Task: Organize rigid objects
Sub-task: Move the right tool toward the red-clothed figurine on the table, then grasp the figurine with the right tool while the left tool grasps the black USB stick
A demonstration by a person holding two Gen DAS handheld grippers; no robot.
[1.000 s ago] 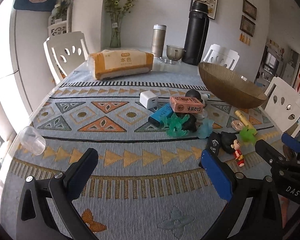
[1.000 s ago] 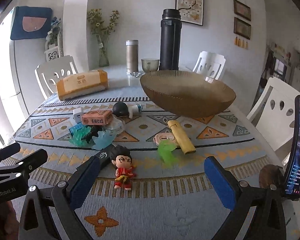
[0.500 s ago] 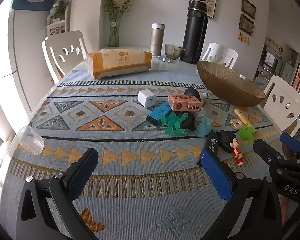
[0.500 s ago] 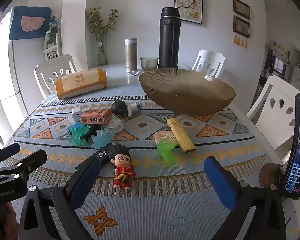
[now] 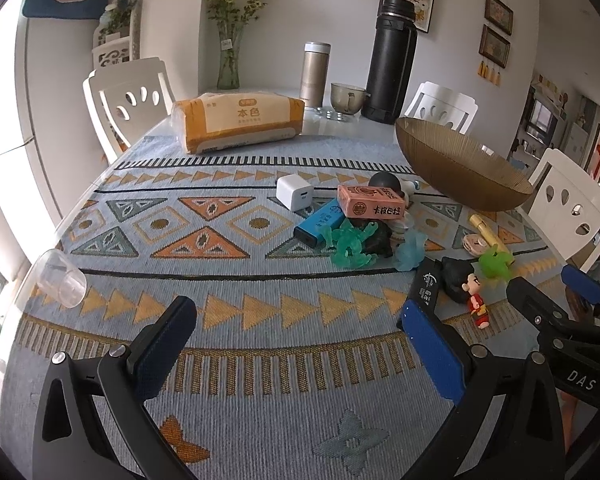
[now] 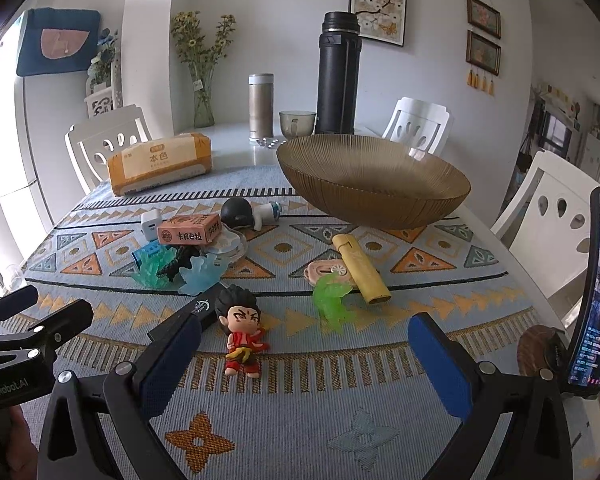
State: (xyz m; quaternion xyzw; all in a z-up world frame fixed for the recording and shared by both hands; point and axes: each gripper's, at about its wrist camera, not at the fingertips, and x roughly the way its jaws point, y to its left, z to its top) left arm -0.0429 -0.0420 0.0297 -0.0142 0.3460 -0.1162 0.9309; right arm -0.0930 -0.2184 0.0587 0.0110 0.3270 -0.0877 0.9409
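A heap of small items lies mid-table: a pink box (image 5: 370,201) (image 6: 189,229), a white charger cube (image 5: 295,192), a blue bar (image 5: 320,222), teal plastic figures (image 5: 350,245) (image 6: 156,265). A red-clad doll (image 6: 242,330) (image 5: 476,294), a green figure (image 6: 332,296) and a yellow tube (image 6: 362,270) lie nearer the right gripper. A brown ribbed bowl (image 6: 374,180) (image 5: 460,166) stands behind them. My left gripper (image 5: 300,354) is open and empty over the near cloth. My right gripper (image 6: 304,364) is open and empty, just short of the doll.
A tissue pack (image 5: 236,124), a black flask (image 5: 392,60), a steel tumbler (image 5: 316,74) and a glass cup (image 5: 346,98) stand at the far end. A clear plastic cup (image 5: 60,280) lies at the left edge. A phone on a stand (image 6: 592,300) is at the right. White chairs surround the table.
Both grippers have stayed open and empty; the views have shifted only slightly, with the objects keeping their places.
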